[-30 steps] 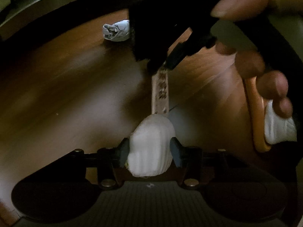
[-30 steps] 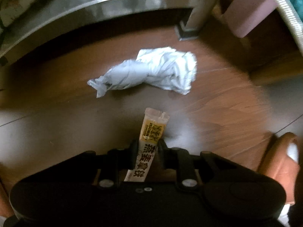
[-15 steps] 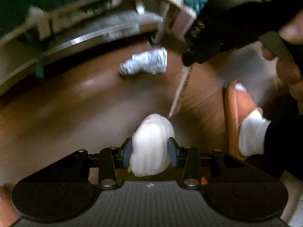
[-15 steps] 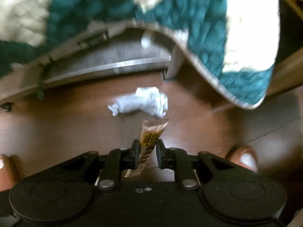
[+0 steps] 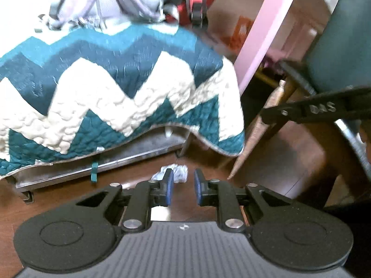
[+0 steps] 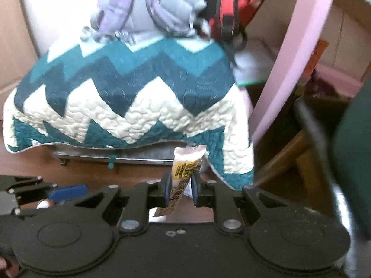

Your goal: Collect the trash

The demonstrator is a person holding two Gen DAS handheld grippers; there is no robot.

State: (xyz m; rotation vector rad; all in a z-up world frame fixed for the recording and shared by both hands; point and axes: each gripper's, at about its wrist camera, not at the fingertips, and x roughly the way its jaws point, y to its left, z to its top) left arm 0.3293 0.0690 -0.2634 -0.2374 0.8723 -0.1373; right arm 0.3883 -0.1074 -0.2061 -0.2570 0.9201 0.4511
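Right gripper (image 6: 179, 186) clamped on a yellow sachet (image 6: 183, 173), pads pinching its lower half, torn top poking up past the tips. Left gripper (image 5: 183, 186) closing, jaws a narrow gap apart, nothing between the blue pads (image 5: 170, 185). Beyond those tips, down on the brown floor (image 5: 69, 192), lies crumpled tissue (image 5: 177, 172), untouched, just in front of a metal bed frame (image 5: 104, 164). Above it hangs a teal-and-cream zigzag quilt (image 5: 104, 92), backpacks (image 6: 150, 7) on top.
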